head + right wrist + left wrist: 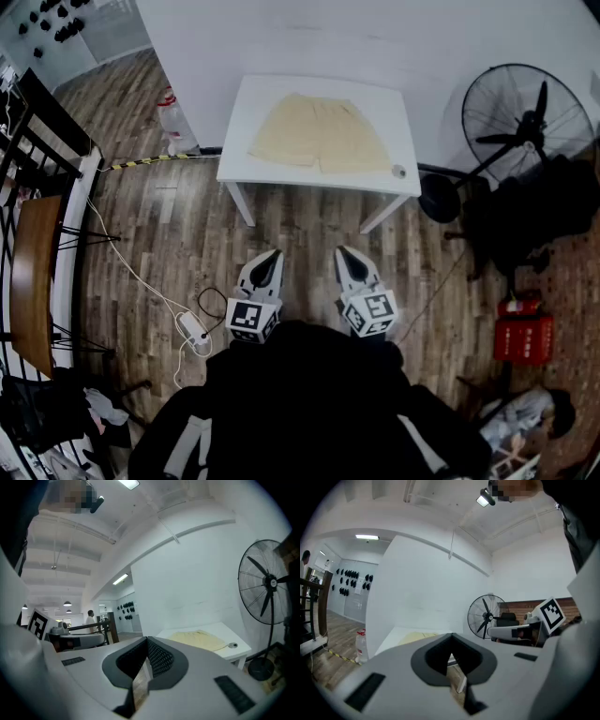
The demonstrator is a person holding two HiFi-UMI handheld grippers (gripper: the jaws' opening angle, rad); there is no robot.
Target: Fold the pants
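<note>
Pale yellow pants [319,133], short-legged, lie spread flat on a small white table [242,169] against the wall. My left gripper [273,254] and right gripper [343,251] hover side by side over the wood floor, well short of the table's front edge, both pointing towards it. Each has its jaws together at the tip with nothing between them. In the left gripper view the left gripper [451,637] frames the pants [417,637] far ahead. In the right gripper view the right gripper [146,642] sits below the distant pants [199,639].
A small round object [398,172] lies on the table's front right corner. A standing fan [525,117] is to the right, with dark clutter and a red crate [523,337] beyond. A bottle [173,117], a railing and a power strip [192,328] with cable are to the left.
</note>
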